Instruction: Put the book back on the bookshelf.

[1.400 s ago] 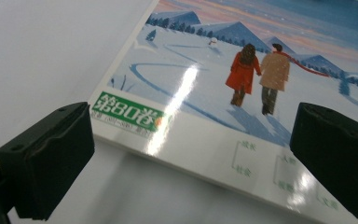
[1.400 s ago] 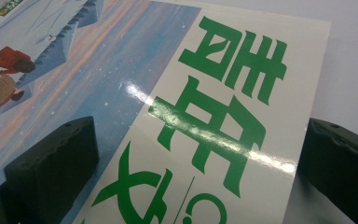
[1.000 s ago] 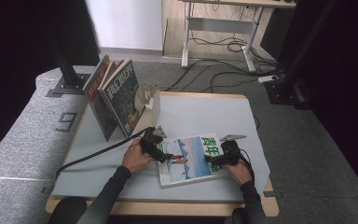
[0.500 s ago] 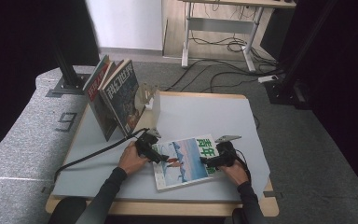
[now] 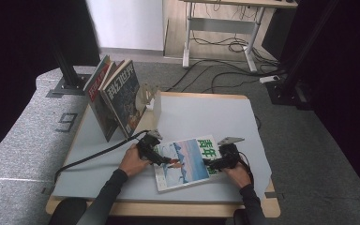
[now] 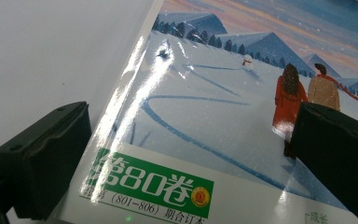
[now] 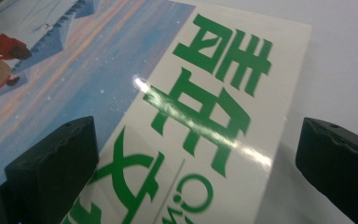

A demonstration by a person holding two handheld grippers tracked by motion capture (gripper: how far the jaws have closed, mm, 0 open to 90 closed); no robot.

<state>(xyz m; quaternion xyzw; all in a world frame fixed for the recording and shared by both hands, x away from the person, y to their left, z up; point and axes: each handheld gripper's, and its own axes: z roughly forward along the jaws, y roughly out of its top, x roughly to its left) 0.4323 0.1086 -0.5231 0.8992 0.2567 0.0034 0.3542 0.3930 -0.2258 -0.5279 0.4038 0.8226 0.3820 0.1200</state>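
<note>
Here the magazine (image 5: pixel 186 164) lies flat on the counter (image 5: pixel 201 117), near its front edge, cover up. Left tongs (image 5: pixel 161 159) and right tongs (image 5: pixel 212 164) hover over opposite short edges of the magazine, jaws spread and gripping nothing; likely placed this way to steady or square it from both sides. Behind the magazine to its left, upright books (image 5: pixel 115 98) lean in a white stand (image 5: pixel 152 99), well apart; nothing obstructs between.

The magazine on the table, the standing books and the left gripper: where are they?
Magazine (image 5: pixel 183 161): high view, snowy cover picture.
Books (image 5: pixel 122 96): high view, front cover of the nearest.
Left gripper (image 5: pixel 161 159): high view, between its jaws.
</note>
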